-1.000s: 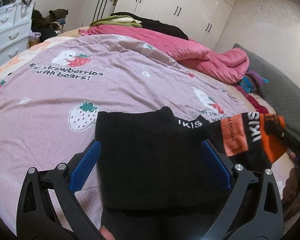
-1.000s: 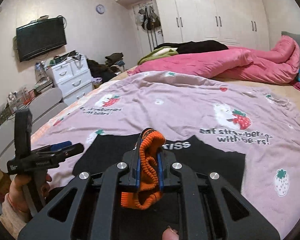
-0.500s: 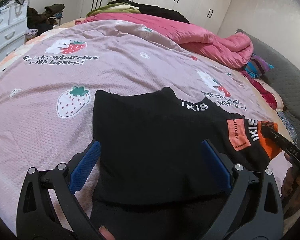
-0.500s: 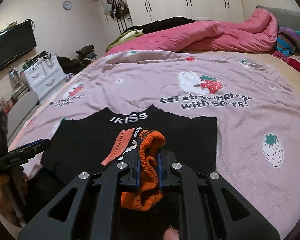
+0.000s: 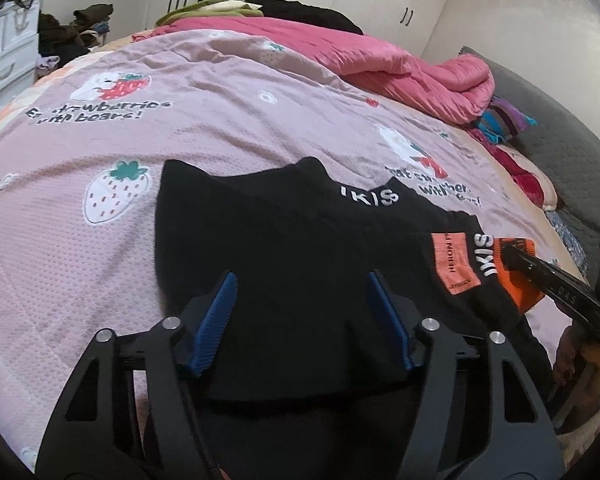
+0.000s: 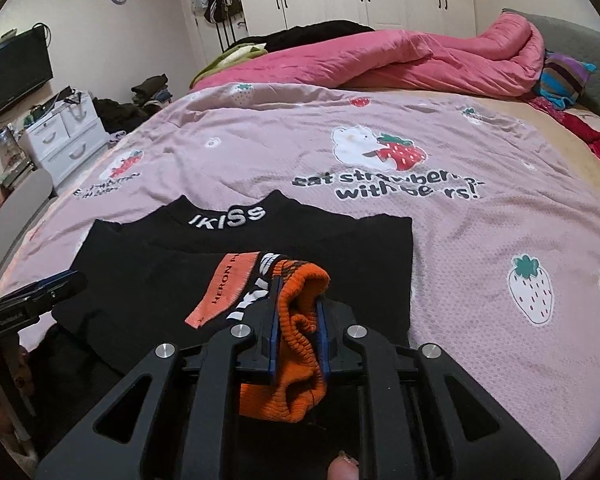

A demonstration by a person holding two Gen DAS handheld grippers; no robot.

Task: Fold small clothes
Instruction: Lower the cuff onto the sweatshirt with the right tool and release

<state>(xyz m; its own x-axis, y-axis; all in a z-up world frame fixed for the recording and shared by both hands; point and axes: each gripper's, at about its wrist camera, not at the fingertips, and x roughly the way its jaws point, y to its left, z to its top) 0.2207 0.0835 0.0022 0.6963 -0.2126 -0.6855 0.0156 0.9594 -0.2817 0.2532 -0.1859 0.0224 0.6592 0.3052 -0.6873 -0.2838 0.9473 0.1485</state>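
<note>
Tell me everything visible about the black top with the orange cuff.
The black top lies mostly flat on the pink strawberry blanket, its high collar lettered IKISS in white. One sleeve is folded across the body, with an orange patch and white lettering near its ribbed orange cuff, which the right gripper pinches. The left gripper hovers open above it.

A small black knit sweater (image 5: pixel 284 264) with a stand-up collar lies spread flat on the pink strawberry-print bedspread (image 5: pixel 100 160), collar pointing away toward the far side of the bed. White letters reading "IKISS" (image 6: pixel 227 218) run across the collar. One sleeve is folded across the black body, showing an orange rectangular patch (image 6: pixel 226 290) with dark lettering, more white letters beside it, and a ribbed orange cuff (image 6: pixel 300 340) bunched and crumpled at its end. The sweater's near hem hangs over the bed edge in shadow.
</note>
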